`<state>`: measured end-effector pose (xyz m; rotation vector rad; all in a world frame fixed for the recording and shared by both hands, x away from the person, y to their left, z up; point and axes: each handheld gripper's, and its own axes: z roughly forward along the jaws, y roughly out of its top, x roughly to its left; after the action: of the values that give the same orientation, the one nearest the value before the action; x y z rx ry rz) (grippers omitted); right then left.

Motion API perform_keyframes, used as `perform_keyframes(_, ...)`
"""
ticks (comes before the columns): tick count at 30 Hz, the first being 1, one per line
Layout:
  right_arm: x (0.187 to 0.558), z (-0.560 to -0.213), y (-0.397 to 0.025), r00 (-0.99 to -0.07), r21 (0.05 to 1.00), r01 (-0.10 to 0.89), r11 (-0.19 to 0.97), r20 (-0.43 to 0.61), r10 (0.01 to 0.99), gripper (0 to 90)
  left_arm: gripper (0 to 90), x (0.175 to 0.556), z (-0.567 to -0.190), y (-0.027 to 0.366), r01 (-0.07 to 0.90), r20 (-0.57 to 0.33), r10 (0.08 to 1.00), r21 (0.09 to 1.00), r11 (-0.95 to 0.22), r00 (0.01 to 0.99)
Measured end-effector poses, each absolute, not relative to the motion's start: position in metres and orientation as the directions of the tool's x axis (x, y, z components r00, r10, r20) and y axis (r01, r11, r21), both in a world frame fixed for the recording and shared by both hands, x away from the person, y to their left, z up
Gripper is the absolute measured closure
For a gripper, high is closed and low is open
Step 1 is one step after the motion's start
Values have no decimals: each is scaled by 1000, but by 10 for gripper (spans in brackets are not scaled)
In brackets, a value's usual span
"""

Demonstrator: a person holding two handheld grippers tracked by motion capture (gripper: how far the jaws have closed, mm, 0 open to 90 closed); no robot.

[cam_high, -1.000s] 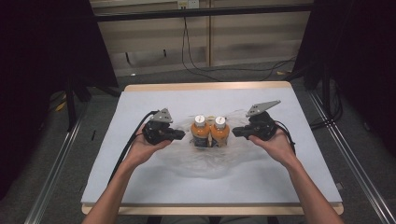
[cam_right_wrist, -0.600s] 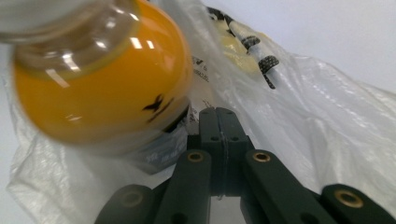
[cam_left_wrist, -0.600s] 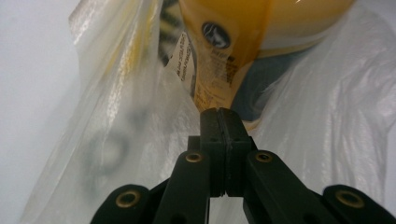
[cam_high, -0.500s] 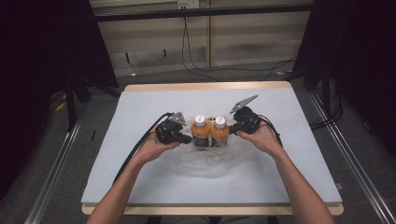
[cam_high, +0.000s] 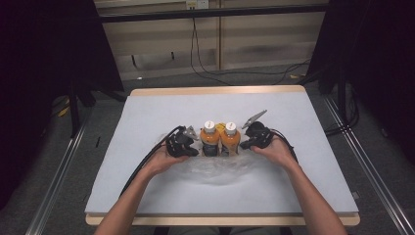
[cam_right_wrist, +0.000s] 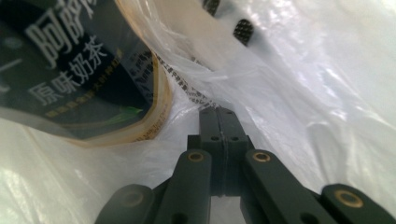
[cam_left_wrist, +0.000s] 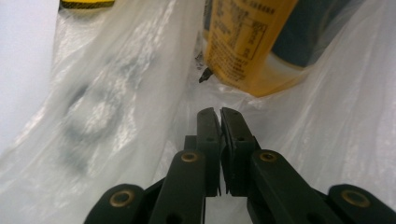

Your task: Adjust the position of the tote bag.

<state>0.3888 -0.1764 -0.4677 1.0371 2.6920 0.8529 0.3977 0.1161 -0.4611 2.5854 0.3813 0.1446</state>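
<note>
at the middle of the white table two orange bottles with white caps stand side by side inside a clear plastic bag. left gripper sits just left of them, its jaws pinched together on the bag film. right gripper sits just right of them, jaws likewise clamped on film beside a bottle's dark label.

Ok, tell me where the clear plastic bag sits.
High view: the plastic bag lies mid-table, around the two orange bottles, between the left gripper and right gripper.
</note>
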Motion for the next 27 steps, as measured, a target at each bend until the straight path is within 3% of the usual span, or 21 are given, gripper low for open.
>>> perform_keyframes(12, 378, -463, -192, -760, 480, 525, 703, -107, 641, 900, 881, 402, -460, 133, 244, 76, 319, 486, -839, 945)
perform_keyframes(27, 366, -459, -221, -766, 395, 537, 746, -143, 627, 900, 897, 401, -459, 149, 228, 108, 308, 455, -861, 945)
